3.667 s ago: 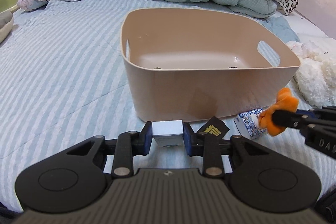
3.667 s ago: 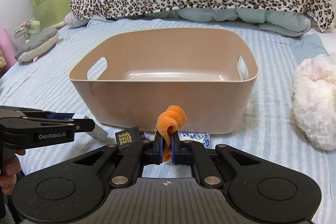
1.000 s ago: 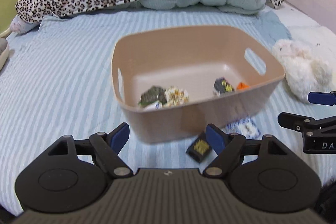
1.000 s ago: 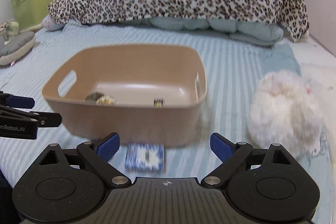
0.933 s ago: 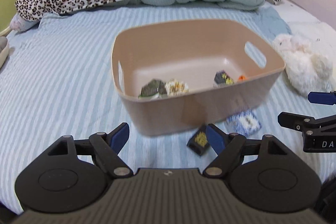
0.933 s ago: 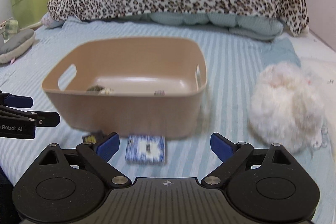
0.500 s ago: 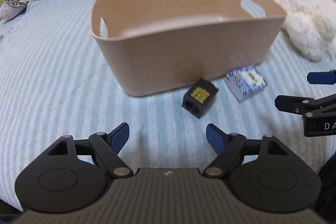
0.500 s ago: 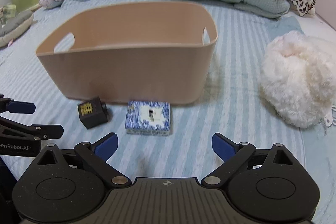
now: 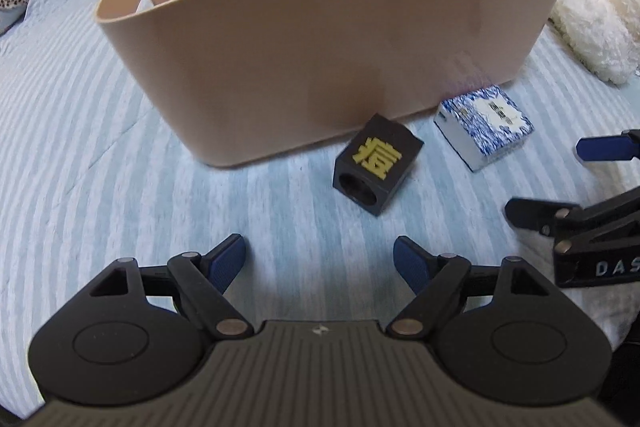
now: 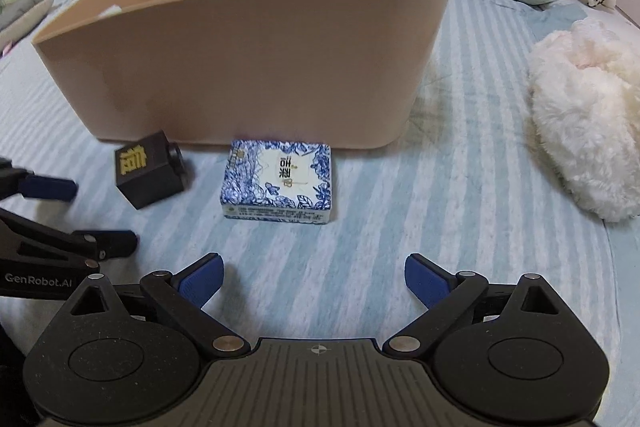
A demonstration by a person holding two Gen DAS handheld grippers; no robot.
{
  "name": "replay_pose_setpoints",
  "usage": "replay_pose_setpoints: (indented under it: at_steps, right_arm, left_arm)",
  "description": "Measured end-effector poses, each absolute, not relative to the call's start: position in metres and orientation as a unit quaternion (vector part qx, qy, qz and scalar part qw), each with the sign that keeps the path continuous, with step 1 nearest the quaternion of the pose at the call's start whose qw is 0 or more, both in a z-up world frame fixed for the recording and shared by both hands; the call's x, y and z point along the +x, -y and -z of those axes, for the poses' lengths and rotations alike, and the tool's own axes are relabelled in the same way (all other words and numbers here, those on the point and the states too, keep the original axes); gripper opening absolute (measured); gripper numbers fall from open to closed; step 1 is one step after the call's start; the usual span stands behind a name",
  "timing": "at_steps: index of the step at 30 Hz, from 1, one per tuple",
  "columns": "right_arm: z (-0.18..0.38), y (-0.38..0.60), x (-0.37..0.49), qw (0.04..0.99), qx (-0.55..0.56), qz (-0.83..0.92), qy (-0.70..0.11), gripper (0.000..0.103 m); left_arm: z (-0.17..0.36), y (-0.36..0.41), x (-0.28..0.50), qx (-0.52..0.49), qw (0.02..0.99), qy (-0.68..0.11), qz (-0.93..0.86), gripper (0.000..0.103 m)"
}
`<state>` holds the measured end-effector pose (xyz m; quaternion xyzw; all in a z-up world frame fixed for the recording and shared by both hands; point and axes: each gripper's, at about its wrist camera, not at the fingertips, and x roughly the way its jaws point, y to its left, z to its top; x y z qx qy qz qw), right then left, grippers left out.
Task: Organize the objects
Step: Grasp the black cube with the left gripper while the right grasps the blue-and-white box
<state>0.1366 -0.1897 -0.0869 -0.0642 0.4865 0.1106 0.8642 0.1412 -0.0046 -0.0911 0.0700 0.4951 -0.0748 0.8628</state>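
Bed (image 9: pixel 100 167) nearer; tub (image 9: pixel 320 67) interior hidden; black cube (image 9: pixel 377 164) larger.

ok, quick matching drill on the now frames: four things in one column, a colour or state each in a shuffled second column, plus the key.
1. tan plastic bin
2. black cube with a gold character
3. blue-and-white patterned flat box
4. left gripper

A. lies flat, label up
B. open, nothing between its jaws
C. stands behind both small items
D. round hole in one side

Pairs: 1-C, 2-D, 3-A, 4-B
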Motion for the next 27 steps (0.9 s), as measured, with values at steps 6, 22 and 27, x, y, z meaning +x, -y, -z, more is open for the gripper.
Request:
replay_pose_setpoints:
  at_steps: [6, 22, 27]
  right_arm:
    - [0.094, 0.187, 0.145, 0.866, -0.066, -0.116, -0.481, 0.099]
    - [0.091, 0.186, 0.152, 0.872, -0.036, -0.133, -0.469, 0.101]
    - [0.090, 0.192, 0.152, 0.865, -0.045, -0.122, -0.485, 0.101]
  left_arm:
    - [0.093, -0.002, 0.153, 0.037, 0.873, -0.481, 0.071, 0.091]
    - [0.093, -0.006, 0.157, 0.019, 0.883, -0.461, 0.083, 0.091]
    - [0.094, 0.008, 0.157, 0.038, 0.886, -0.452, 0.093, 0.091]
